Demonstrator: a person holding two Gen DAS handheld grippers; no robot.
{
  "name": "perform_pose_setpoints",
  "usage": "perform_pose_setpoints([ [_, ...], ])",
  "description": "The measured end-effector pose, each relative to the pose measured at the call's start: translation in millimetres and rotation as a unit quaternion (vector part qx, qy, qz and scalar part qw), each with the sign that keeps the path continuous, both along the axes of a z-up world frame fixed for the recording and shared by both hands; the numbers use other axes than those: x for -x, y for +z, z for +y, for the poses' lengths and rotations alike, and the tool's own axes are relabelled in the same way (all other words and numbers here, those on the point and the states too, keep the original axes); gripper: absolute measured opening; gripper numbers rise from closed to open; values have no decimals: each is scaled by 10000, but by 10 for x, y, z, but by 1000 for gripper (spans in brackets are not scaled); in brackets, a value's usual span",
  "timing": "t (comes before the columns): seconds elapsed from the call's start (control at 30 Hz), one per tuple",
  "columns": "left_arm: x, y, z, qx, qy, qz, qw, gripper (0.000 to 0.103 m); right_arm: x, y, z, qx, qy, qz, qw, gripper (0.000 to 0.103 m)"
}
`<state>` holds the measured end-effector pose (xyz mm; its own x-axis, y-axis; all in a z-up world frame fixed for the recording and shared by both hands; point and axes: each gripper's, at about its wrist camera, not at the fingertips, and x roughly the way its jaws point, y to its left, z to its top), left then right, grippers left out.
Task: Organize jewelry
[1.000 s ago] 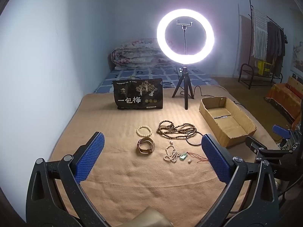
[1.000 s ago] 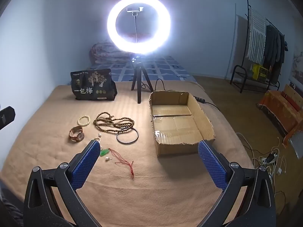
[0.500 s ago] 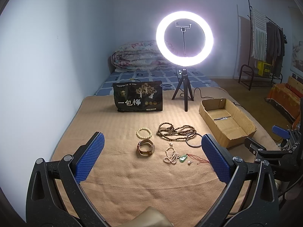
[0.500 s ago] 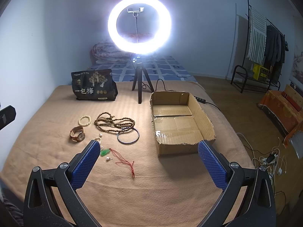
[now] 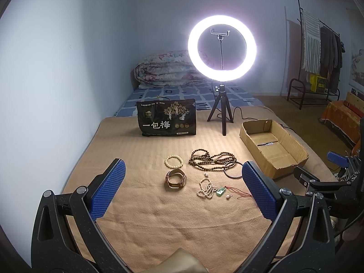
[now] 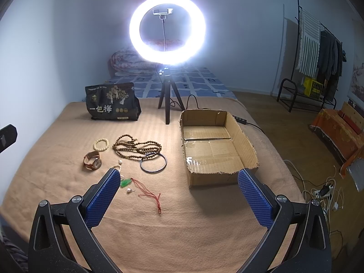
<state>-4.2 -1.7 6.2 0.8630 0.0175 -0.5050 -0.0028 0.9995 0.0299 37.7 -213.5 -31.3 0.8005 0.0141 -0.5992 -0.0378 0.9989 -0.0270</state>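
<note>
Jewelry lies on a tan blanket (image 5: 145,223): a cream bead bracelet (image 5: 174,161), a brown-strap watch (image 5: 176,179), a long brown bead necklace (image 5: 211,160), a dark bangle (image 6: 153,165), a white bead strand (image 5: 206,187), a green pendant (image 6: 125,182) on red cord and a small pearl earring (image 6: 129,190). An open, empty cardboard box (image 6: 246,145) stands to their right. My left gripper (image 5: 182,190) is open and empty, held above the blanket before the jewelry. My right gripper (image 6: 179,199) is open and empty, in front of the box.
A lit ring light on a tripod (image 5: 221,45) and a black snack bag (image 5: 167,118) stand behind the jewelry. A folded quilt (image 5: 163,70) lies at the far end. Cables and a power strip (image 6: 323,191) lie on the floor to the right.
Both views have shifted very slightly; the jewelry and box have not moved. Both grippers stay open.
</note>
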Motion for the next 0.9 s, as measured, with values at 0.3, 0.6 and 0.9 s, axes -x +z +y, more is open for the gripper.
perform_pose_setpoints([
  [0.3,-27,18,24,2,-1,-9,10000,103,1,-8,23,10,21,18,10000,103],
  [0.6,11,-7,-4,-11,6,-19,10000,103,-3,-8,19,11,22,22,10000,103],
  [0.9,18,-13,-12,-21,1,-20,10000,103,-5,-8,20,5,23,30,10000,103],
])
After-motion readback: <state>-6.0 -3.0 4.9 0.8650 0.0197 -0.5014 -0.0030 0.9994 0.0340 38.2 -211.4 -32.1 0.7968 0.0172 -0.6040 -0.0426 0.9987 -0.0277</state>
